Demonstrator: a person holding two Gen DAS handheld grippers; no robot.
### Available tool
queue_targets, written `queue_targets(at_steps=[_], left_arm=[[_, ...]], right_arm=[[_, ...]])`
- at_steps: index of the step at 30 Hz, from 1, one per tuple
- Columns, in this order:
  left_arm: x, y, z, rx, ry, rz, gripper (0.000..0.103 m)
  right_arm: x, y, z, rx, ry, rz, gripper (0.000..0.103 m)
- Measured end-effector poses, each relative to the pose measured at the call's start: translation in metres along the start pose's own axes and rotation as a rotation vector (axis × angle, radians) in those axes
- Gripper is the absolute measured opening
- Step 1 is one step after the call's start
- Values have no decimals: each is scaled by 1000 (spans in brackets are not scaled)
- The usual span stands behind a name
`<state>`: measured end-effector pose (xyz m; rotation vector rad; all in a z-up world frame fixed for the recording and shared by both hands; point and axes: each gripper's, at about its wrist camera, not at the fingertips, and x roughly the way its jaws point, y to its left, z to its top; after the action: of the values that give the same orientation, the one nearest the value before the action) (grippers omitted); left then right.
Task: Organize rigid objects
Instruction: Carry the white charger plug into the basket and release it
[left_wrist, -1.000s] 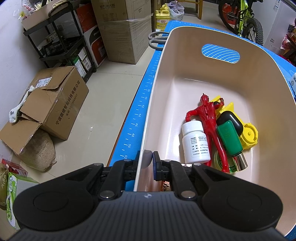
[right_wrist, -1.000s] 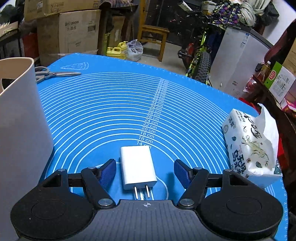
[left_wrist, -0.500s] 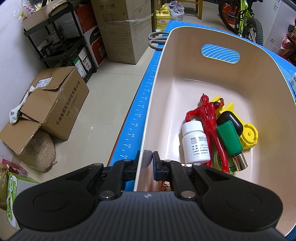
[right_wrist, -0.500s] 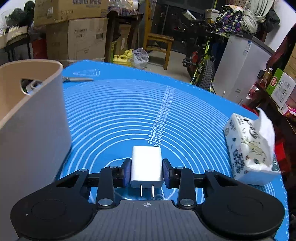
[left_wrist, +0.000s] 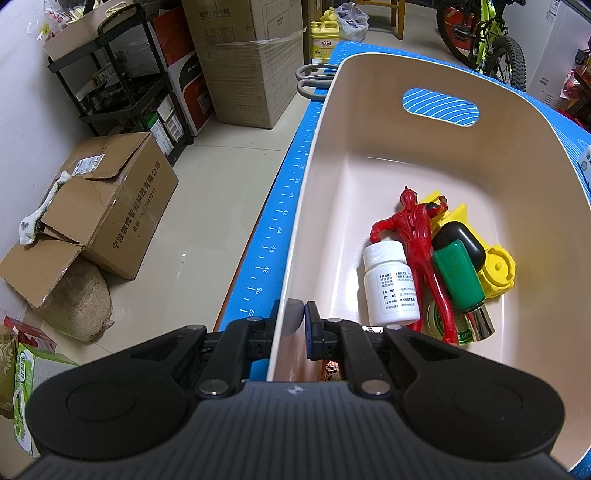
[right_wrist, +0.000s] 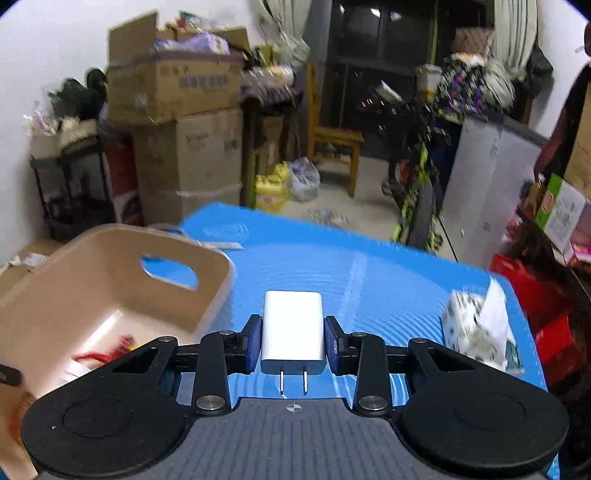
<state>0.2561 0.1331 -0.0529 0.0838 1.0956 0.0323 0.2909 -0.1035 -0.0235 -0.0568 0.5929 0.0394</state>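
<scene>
Left gripper (left_wrist: 295, 325) is clamped on the near rim of the beige bin (left_wrist: 406, 155), one pad inside the wall, one outside. Right gripper (right_wrist: 293, 345) has its pads squeezing the sides of the white charger (right_wrist: 293, 328), prongs toward the camera, held off the blue mat (right_wrist: 351, 266) just right of the bin. Inside the bin: white pill bottle (left_wrist: 391, 284), red figure (left_wrist: 417, 236), green lighter (left_wrist: 461, 277), yellow toy (left_wrist: 496, 273), clustered toward its near end.

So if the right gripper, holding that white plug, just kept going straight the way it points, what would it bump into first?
Probably the blue mat on the table: the right gripper, shut on the white charger plug, tilts downward, right of the beige basket. Blur makes depth uncertain.
</scene>
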Motion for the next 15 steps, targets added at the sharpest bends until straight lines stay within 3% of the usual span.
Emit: queue_targets(at_steps=[7, 15], left_arm=[[0, 0, 0, 0, 0, 0, 13], [-1, 1, 1, -3, -2, 0, 13]], right_arm=[[-24, 34, 22, -30, -59, 87, 43], [-14, 81, 25, -60, -21, 174, 43]])
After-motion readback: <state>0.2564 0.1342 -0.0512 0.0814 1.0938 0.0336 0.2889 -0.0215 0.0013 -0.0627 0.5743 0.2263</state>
